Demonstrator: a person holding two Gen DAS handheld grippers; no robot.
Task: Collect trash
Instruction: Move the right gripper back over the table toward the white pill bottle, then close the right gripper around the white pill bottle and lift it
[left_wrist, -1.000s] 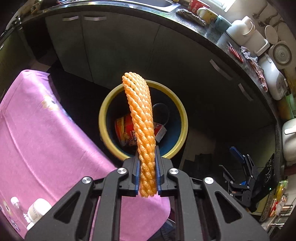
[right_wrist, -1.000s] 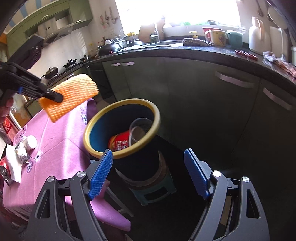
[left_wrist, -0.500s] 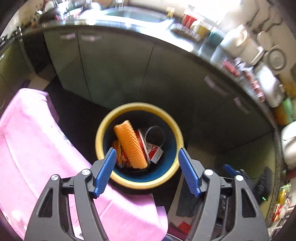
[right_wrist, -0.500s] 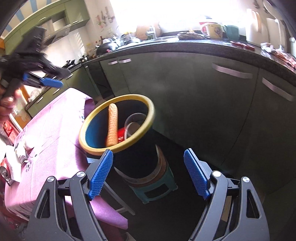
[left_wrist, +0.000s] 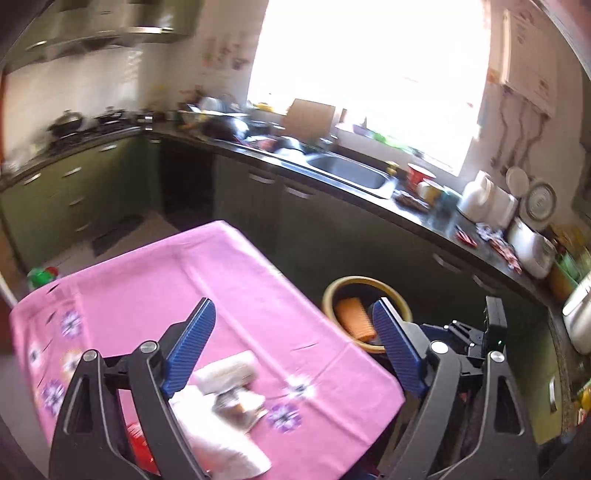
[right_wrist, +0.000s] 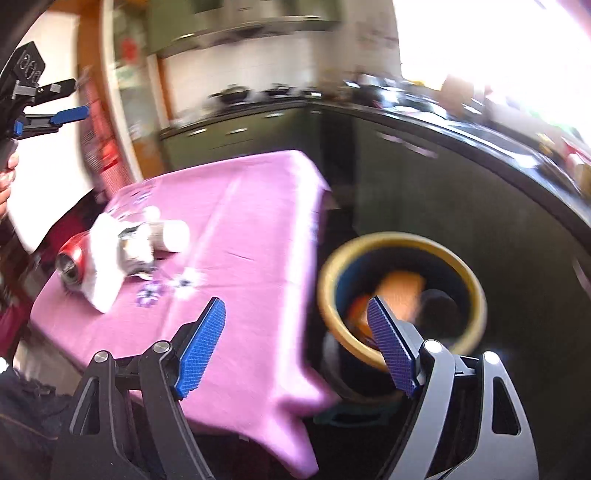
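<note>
Left wrist view shows the pink tablecloth (left_wrist: 207, 280) spreading wide under me, printed with small purple and white flowers, covering the table from the near left out to a far corner by the green cabinets (left_wrist: 66, 184). Beyond it the dark counter (left_wrist: 406, 218) curves along the far side with a steel sink (left_wrist: 351, 173) under the bright window. Just off the table's right edge stands the yellow-rimmed bin (left_wrist: 332, 295), dark blue inside, and in it lies the orange foam net (left_wrist: 354, 317), a ribbed, woven-looking sleeve leaning against the inner wall. My left gripper (left_wrist: 291, 347) hangs above the table with its blue-padded fingers spread wide, holding nothing. Near me on the cloth sits a small heap of trash: a crumpled white tissue (left_wrist: 218, 439) lies under a white bottle (left_wrist: 229, 369) on its side and some crushed silvery wrapper (left_wrist: 236, 406), all blurred. In the right wrist view my right gripper (right_wrist: 295, 343) is likewise wide apart and empty, poised over the table's right edge with the bin (right_wrist: 465, 269) close on the right; the net (right_wrist: 402, 291) shows there as an orange smear inside. On the left of that view a red can (right_wrist: 70, 258) lies on its side touching the tissue (right_wrist: 103, 266), and the left gripper (right_wrist: 66, 99) appears high at the far left.
</note>
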